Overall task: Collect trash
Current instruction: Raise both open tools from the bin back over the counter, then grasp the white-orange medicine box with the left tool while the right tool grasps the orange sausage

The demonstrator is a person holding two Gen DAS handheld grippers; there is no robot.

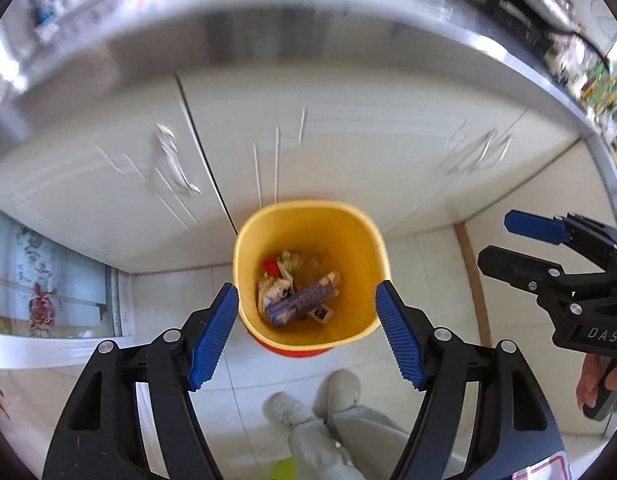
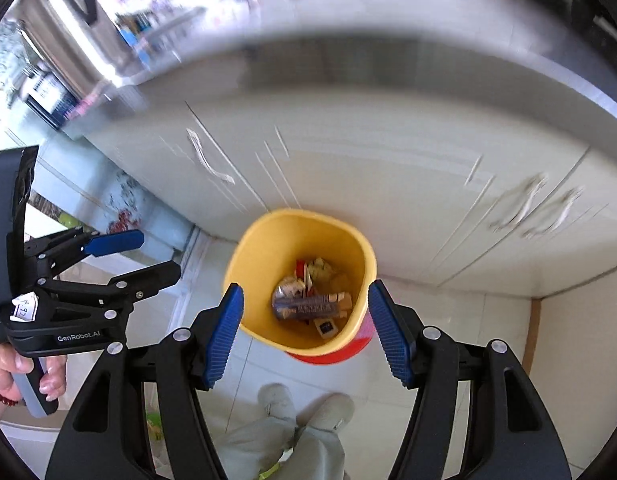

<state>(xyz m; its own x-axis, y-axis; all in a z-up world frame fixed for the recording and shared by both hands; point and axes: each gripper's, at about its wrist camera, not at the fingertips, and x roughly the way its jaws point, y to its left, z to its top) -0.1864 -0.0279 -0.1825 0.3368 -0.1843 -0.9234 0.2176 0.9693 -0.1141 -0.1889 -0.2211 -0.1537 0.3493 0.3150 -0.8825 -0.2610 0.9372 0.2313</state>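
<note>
A yellow trash bin [image 1: 360,240] with a red base stands on the tiled floor against white cabinets; it also shows in the right wrist view [image 2: 264,248]. Inside lie a purple wrapper [image 1: 302,302], crumpled paper [image 1: 274,290] and other scraps; the wrapper shows in the right wrist view too [image 2: 308,305]. My left gripper [image 1: 306,334] is open and empty, held above the bin. My right gripper [image 2: 306,334] is open and empty above the bin as well. Each gripper shows in the other's view, the right one [image 1: 508,240] and the left one [image 2: 148,254], both open.
White cabinet doors [image 1: 348,152] with handles rise behind the bin under a grey countertop edge [image 1: 268,20]. The person's shoes [image 1: 316,396] stand just before the bin. A glass door [image 1: 36,280] is at the left. A wooden strip [image 1: 472,280] runs along the floor at right.
</note>
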